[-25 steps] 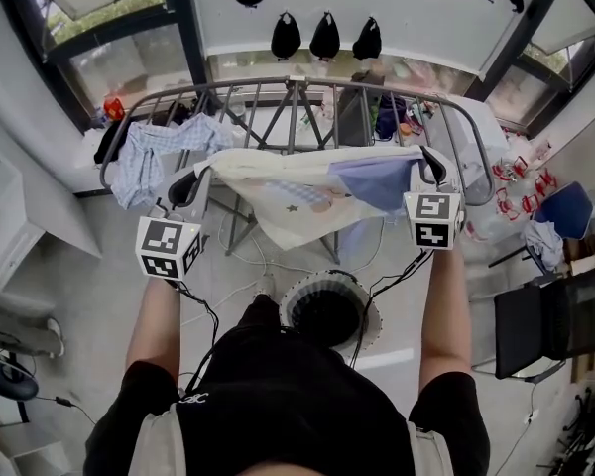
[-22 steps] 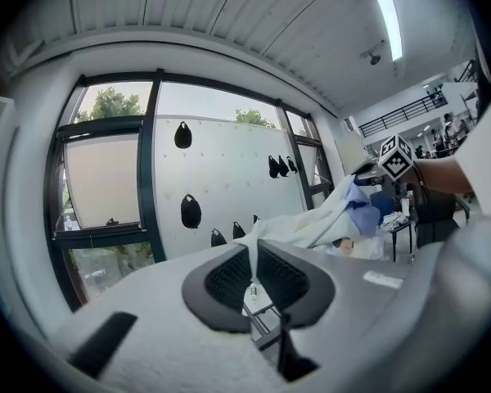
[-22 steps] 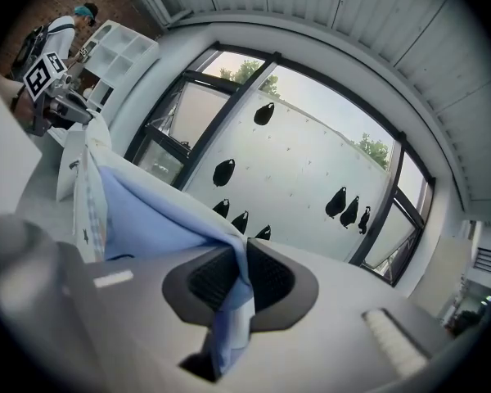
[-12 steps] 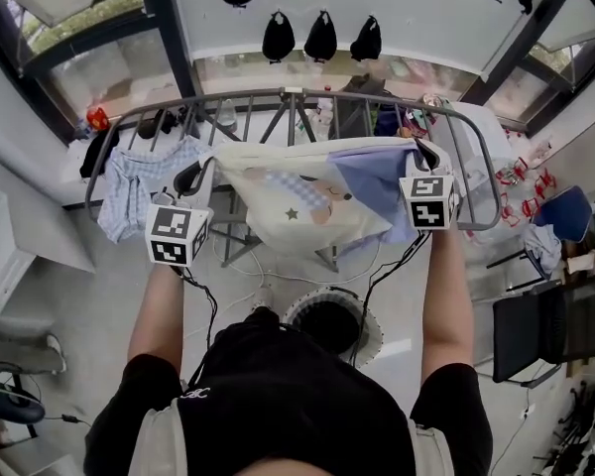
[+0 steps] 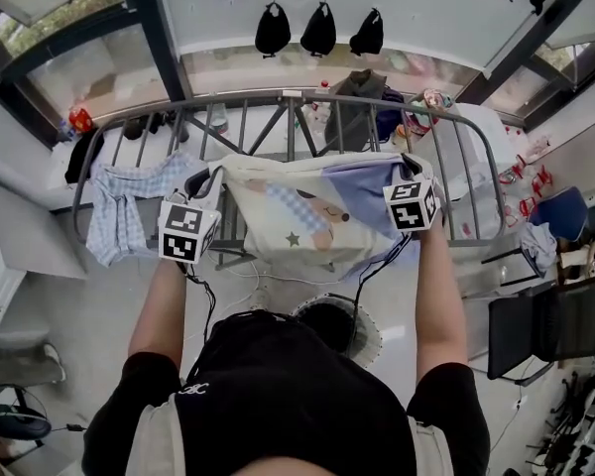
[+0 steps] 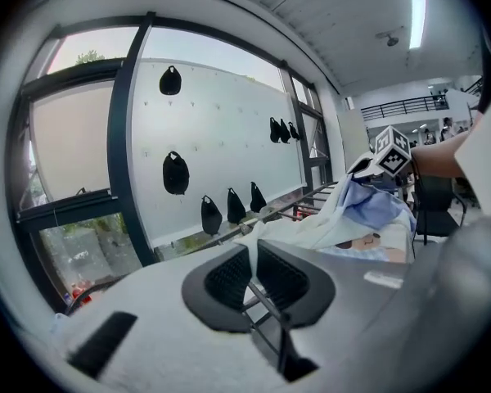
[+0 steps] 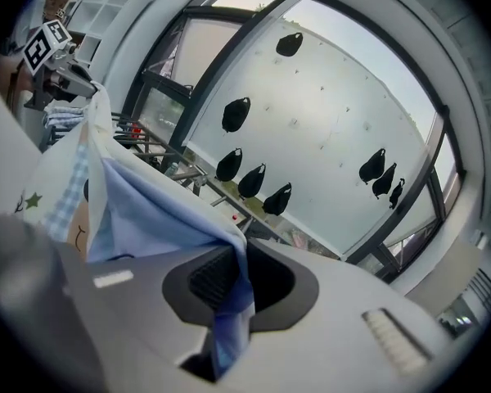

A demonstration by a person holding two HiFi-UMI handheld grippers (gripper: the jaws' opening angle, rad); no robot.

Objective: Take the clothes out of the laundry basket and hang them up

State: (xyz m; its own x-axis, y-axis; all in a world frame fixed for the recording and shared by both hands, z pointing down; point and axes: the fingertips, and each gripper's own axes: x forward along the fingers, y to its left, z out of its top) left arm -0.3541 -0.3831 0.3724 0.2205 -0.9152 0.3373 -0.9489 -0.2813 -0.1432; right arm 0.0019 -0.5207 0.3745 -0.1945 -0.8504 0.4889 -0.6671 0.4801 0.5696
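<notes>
Left gripper (image 5: 207, 178) and right gripper (image 5: 410, 163) stayed clamped on the garment (image 5: 307, 216) corners, having carried it farther and lower over the drying rack (image 5: 482, 181)

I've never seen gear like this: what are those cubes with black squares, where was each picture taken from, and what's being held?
No robot here: a person holds a two-jawed claw in each hand; the marker cubes are part of the claws. One picture comes from a camera on the person's head, looking down; the other two from cameras riding on each claw. The left claw and the right claw are each shut on a corner of a cream cloth with pale blue patches and a star print, held stretched between them at a grey metal drying rack. A pale blue checked shirt hangs on the rack, and a round white laundry basket stands below.
</notes>
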